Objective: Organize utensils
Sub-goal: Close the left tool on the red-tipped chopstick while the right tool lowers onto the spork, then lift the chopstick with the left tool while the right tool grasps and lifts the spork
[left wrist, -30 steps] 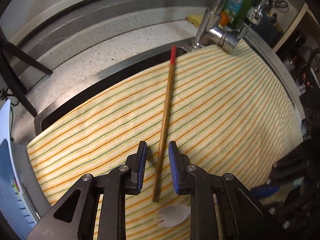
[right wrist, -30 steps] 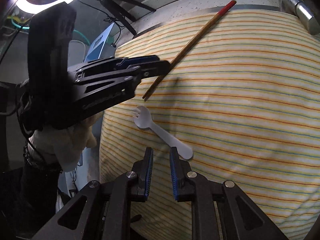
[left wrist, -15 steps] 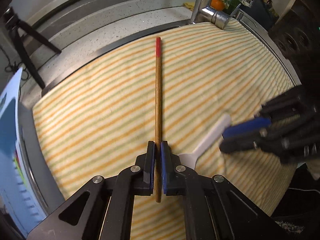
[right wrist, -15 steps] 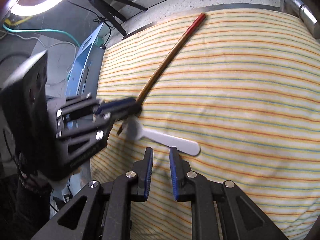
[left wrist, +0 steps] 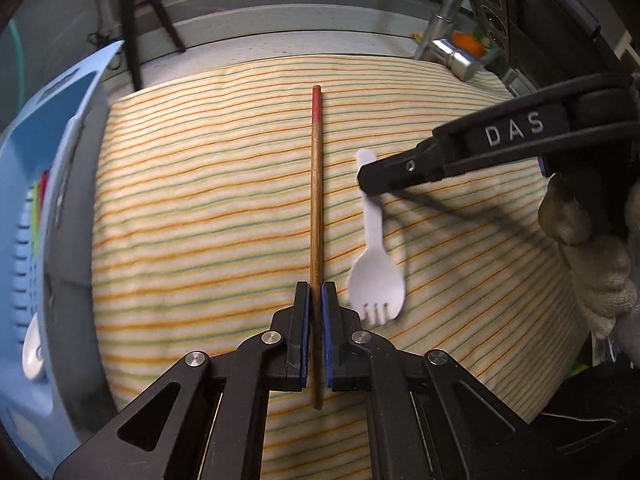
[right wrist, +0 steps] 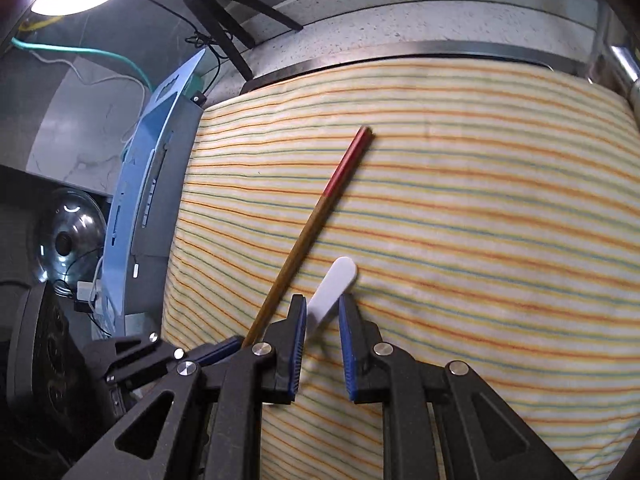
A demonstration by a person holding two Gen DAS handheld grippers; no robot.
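A big striped cloth (left wrist: 200,184) covers most of the counter, with thin orange, green and yellow lines running across it. In the left wrist view a blue basket (left wrist: 44,208) stands at the cloth's 9 o'clock edge, just beside it. Something white and round shows low inside the basket, but it is too blurry to name. A shiny metal tap (left wrist: 452,52) sits at about 1 o'clock, past the far edge of the cloth.

The left gripper (left wrist: 315,300) is at 6 o'clock in its own view. Its two blue pads are pressed together on a long wooden chopstick (left wrist: 316,208). The chopstick has a red tip that points to 12 o'clock, and its plain end sticks out behind the pads toward 6 o'clock. The pads pinch it near the plain end.

The right gripper (right wrist: 322,312) reaches in from 3 o'clock in the left wrist view, held by a hand in a grey knit glove (left wrist: 592,240). In its own view, its jaws stand a little apart, one on each side of the handle of a white plastic spork (left wrist: 376,268). There is a gap on the right side of the handle, and on the left side I cannot tell if the pad touches. The spork lies flat on the cloth, just to the right of the chopstick in the left wrist view. Its handle points to 12 o'clock and its short prongs point to 6 o'clock, close beside the left gripper's right finger.
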